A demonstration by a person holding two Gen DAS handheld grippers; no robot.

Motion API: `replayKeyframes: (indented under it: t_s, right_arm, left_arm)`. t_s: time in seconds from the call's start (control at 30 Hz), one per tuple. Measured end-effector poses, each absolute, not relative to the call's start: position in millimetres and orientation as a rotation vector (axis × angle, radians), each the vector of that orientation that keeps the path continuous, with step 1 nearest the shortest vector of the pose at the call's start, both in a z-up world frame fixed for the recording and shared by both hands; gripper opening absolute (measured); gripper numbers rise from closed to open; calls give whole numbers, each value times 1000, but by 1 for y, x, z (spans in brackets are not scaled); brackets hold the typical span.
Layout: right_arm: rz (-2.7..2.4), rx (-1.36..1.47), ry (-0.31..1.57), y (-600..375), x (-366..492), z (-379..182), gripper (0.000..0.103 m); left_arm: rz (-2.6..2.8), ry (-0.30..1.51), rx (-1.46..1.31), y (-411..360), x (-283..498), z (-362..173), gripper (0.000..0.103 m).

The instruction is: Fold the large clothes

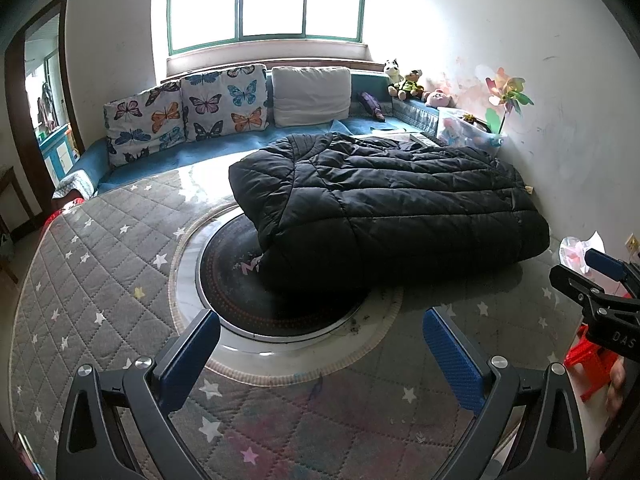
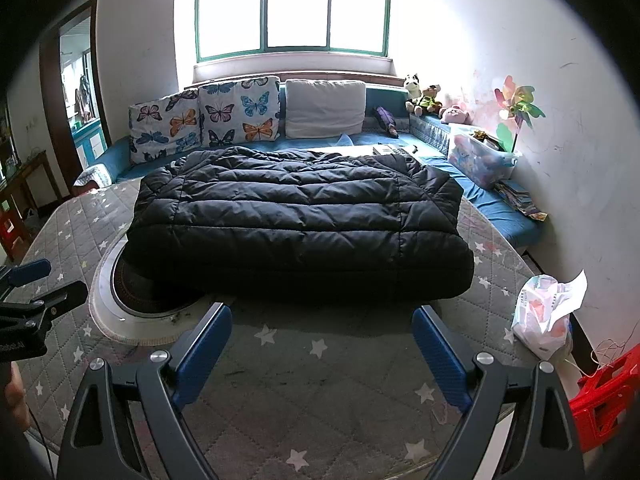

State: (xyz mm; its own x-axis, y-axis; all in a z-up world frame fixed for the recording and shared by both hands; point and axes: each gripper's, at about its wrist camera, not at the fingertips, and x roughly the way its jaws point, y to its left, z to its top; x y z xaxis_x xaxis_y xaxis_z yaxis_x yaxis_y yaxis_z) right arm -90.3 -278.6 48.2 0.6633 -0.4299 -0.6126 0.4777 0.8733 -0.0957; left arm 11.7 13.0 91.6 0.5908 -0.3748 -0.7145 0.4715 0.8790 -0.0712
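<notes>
A black quilted puffer jacket [image 1: 384, 208] lies folded into a thick rectangular bundle on the grey star-patterned table cover [image 1: 100, 280]. It also shows in the right wrist view [image 2: 300, 220]. My left gripper [image 1: 320, 332] is open and empty, hovering in front of the jacket's near edge. My right gripper [image 2: 322, 324] is open and empty, just short of the jacket's front edge. The right gripper also shows at the right edge of the left wrist view [image 1: 596, 280]. The left gripper shows at the left edge of the right wrist view [image 2: 36, 284].
A round inset plate [image 1: 248, 300] sits in the table, partly under the jacket. A plastic bag [image 2: 548, 312] lies at the table's right edge. A blue sofa [image 2: 492, 200] with butterfly cushions [image 2: 208, 120] runs behind. A red stool [image 2: 604, 400] stands low right.
</notes>
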Motion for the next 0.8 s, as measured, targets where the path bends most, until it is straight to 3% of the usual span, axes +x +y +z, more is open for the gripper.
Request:
replayKeyframes:
  t_s: [0.8]
  right_arm:
    - [-510, 77, 674, -278, -89, 48, 99]
  left_arm:
    - [-508, 802, 148, 10, 15, 89, 103]
